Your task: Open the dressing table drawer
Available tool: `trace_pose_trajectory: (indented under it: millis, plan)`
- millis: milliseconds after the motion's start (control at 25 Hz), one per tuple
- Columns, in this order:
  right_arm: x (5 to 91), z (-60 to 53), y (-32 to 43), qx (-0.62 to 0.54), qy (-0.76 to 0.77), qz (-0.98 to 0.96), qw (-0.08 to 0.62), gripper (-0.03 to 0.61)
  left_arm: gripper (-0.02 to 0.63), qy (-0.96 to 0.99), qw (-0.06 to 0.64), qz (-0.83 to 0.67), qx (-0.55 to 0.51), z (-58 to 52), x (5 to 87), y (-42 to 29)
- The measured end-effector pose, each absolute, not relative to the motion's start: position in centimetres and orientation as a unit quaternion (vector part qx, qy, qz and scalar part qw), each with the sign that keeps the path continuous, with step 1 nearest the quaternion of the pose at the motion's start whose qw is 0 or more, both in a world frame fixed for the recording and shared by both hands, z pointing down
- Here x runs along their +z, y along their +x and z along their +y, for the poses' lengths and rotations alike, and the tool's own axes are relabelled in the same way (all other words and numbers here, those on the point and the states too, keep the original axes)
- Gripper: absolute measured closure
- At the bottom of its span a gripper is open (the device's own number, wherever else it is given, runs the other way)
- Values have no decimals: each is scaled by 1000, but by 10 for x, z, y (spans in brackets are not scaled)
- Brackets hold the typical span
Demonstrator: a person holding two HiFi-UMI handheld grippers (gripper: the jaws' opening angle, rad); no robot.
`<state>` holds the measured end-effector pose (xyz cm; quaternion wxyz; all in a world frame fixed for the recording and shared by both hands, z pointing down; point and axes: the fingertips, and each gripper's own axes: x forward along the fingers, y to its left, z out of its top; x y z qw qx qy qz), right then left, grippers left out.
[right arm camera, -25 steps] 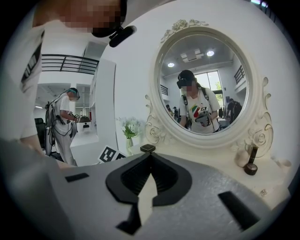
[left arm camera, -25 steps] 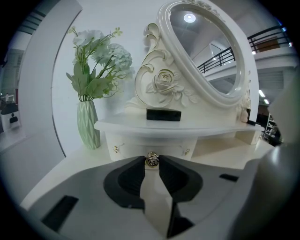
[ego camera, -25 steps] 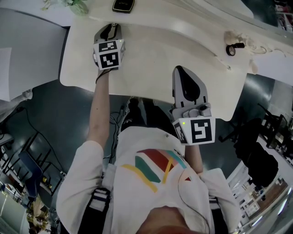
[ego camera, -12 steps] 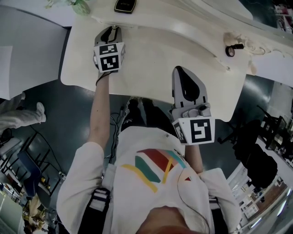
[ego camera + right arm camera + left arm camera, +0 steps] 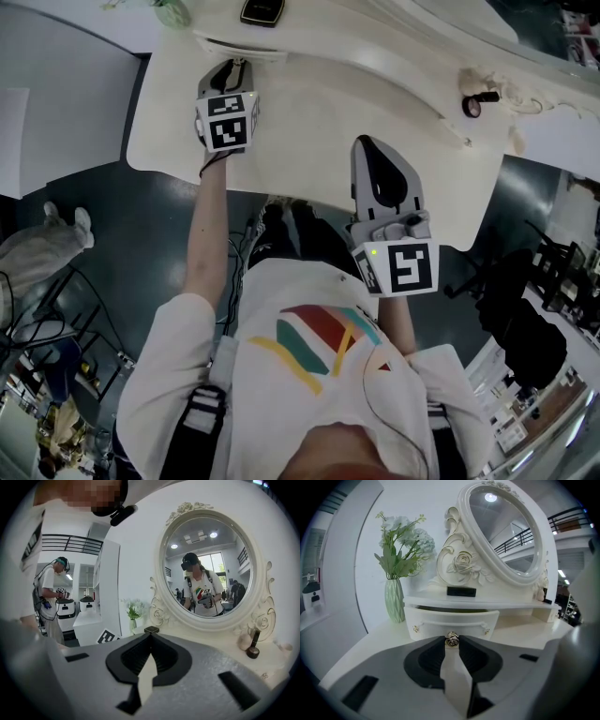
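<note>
— What has changed over the last second?
— Little. In the head view the left gripper (image 5: 232, 67) sits a shade nearer the person than before. A dark slit now seems to show along the drawer (image 5: 450, 620) front, though it is small there and I would not swear to it.
— And the grips?
— The left gripper's jaws are closed on the small gold knob (image 5: 451, 639) at the middle of the drawer front. The right gripper (image 5: 149, 631) has its jaws together on nothing. It hovers over the dressing table (image 5: 309, 141) top, well apart from the drawer.
— So which step is this?
— The pull, I judge, and only just begun. The drawer sits under the raised shelf below the mirror (image 5: 506, 531), out by a crack, with a greenish gap above its front.
— And next?
— A straight draw back toward the person, in line with the drawer's run, with the pinch kept firm. The knob is tiny and could slip from the jaws.
</note>
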<state>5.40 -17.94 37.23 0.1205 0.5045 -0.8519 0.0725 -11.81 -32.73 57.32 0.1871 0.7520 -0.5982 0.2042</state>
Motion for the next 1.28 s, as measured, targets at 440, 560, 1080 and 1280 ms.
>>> trace_pose_trajectory:
  millis: [440,560,1080,1280]
  plan:
    - [370,-176,51,68,500,-855,119,578,525,751,187,-601,201,-317,573,-122]
    - [369,-175,49,67,499,-856,118,578,525,751,188,-600,201,-315,573,-122]
    - [367,-173,45,61,496,-858,118,578,525,752,186,-599,204,-311,573,-124]
    - [365,-172,44,60,494,-859,118,578,525,750,188,-600,204,-308,573,-125]
